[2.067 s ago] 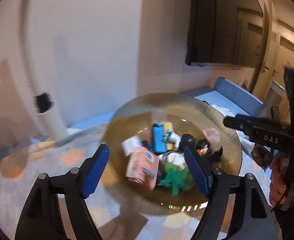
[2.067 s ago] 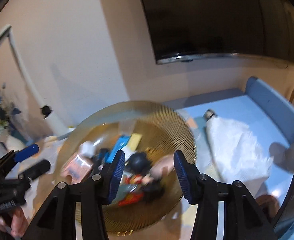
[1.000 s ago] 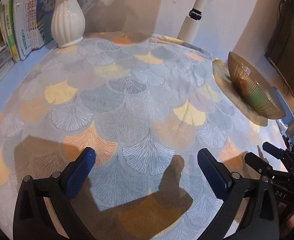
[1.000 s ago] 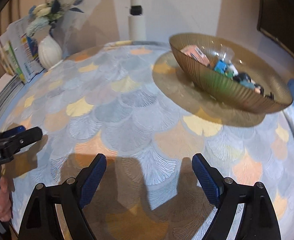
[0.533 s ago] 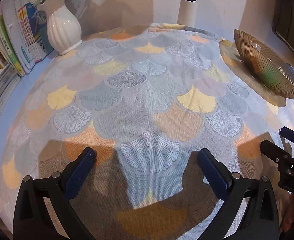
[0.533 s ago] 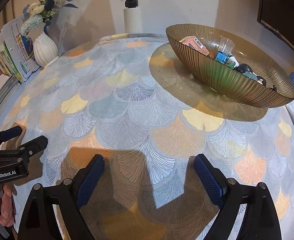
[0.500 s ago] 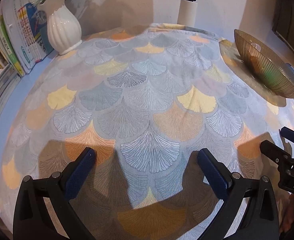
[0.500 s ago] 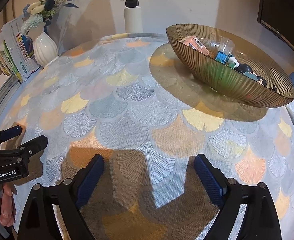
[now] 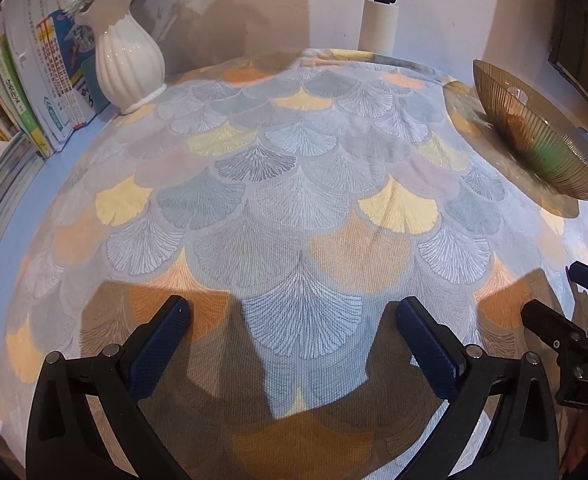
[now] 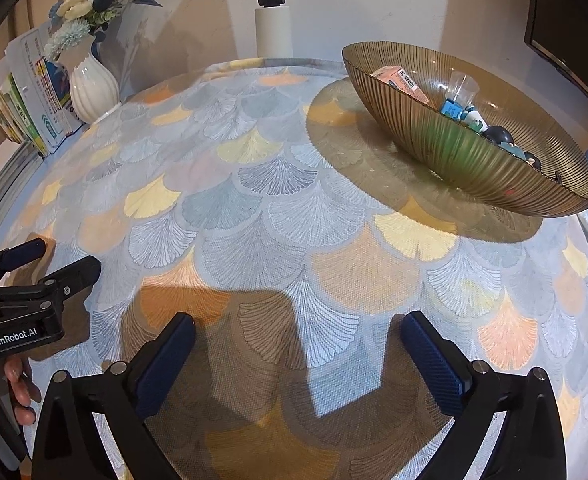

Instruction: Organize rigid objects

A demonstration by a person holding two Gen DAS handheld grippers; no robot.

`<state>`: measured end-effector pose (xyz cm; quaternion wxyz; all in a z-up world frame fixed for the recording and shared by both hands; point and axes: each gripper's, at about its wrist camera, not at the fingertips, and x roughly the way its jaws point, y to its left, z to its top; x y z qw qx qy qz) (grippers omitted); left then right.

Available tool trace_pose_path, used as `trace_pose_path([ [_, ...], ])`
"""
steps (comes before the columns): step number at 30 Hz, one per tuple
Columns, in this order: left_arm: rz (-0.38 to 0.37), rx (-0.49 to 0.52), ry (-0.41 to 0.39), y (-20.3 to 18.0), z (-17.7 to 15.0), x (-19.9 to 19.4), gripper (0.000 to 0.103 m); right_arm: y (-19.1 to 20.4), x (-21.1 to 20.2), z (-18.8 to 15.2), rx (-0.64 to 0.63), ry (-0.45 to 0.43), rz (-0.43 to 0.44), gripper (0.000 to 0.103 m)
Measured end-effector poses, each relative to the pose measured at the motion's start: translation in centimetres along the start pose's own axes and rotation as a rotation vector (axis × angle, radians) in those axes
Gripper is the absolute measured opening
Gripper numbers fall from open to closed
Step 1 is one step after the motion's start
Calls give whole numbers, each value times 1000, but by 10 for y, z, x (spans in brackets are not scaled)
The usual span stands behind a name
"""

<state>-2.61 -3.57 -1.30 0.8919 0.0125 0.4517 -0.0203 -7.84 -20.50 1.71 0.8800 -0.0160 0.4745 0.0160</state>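
An amber ribbed glass bowl [image 10: 445, 152] stands at the far right of the table; it also shows in the left wrist view [image 9: 541, 136]. Inside it lie a pink carton [image 10: 401, 82], a clear cup [image 10: 462, 87], a blue toy [image 10: 452, 109], a dark ball [image 10: 497, 134] and other small items. My left gripper [image 9: 294, 316] is open and empty, low over the near table. My right gripper [image 10: 297, 332] is open and empty, also near the front edge, well short of the bowl.
A fan-patterned tablecloth [image 9: 294, 184] covers the table. A white ribbed vase [image 9: 128, 64] with flowers and a row of books [image 9: 34, 80] stand at the back left. A white lamp post [image 10: 273, 20] rises behind the table. A dark screen [image 10: 573, 12] hangs at the right.
Both grippers have pulled back from over the bowl to the near side of the table and now hold nearly still, open.
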Motion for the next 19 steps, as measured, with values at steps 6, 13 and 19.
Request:
trace_pose_path([
  [6,-4,3,-2,1,1,0,103,0,1,0,-2,2,0,103],
  [13,-7,4,-3,1,1,0,103,1,1,0,-2,3,-4,103],
  [19,-7,2,-6,0,0,0,103,0,1,0,-1,3,-3,103],
])
